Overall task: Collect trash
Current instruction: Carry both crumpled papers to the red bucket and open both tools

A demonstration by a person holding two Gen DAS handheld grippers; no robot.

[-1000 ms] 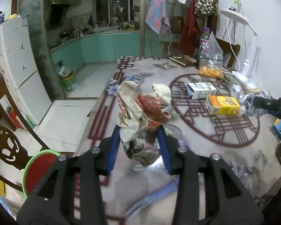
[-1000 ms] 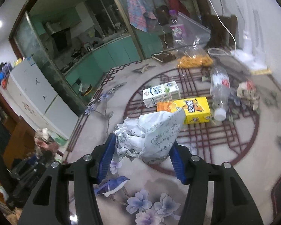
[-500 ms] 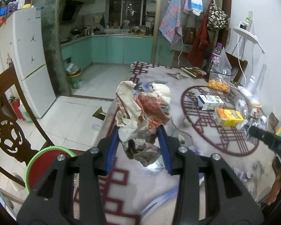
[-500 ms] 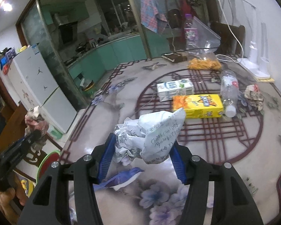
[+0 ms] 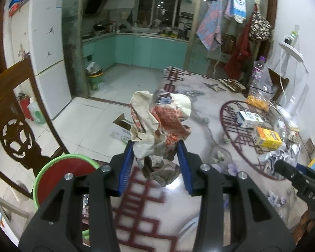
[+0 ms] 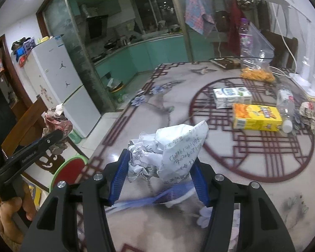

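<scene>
Left wrist view first: the patterned surface (image 5: 199,138) is the biggest thing here, slick and glossy under the lamp, with a bin (image 5: 61,178), red inside a green rim, standing on the floor just off its near corner beside a carved chair (image 5: 12,126). Still lying well apart on the surface are a yellow box (image 5: 267,137), a white carton (image 5: 248,118) next to it, and a clear bottle (image 6: 285,107) touching the box's far end; these look rigid enough to pinch across their short sides, though the bottle would likely roll and dent, so I'd take it near the neck. The left hand-held gripper (image 5: 155,163) is part closed, its blue pads pressing both sides of a wad (image 5: 159,130) of cream and red wrapper held up off the surface; it seems feather-light, soft and springy, so the pinch low on its dense middle looks right, while the loose top flaps could snag. The right hand-held gripper (image 6: 159,178) stands a little wider, clamped on a paper ball (image 6: 170,151) of white handwritten sheet, just as light and crushable, with one stiff flap sticking up. Neither should slip, I'd guess, but a slack squeeze could let them spring free. Smallest is a crumpled scrap (image 6: 307,113) beyond the bottle, too blurred to judge.
</scene>
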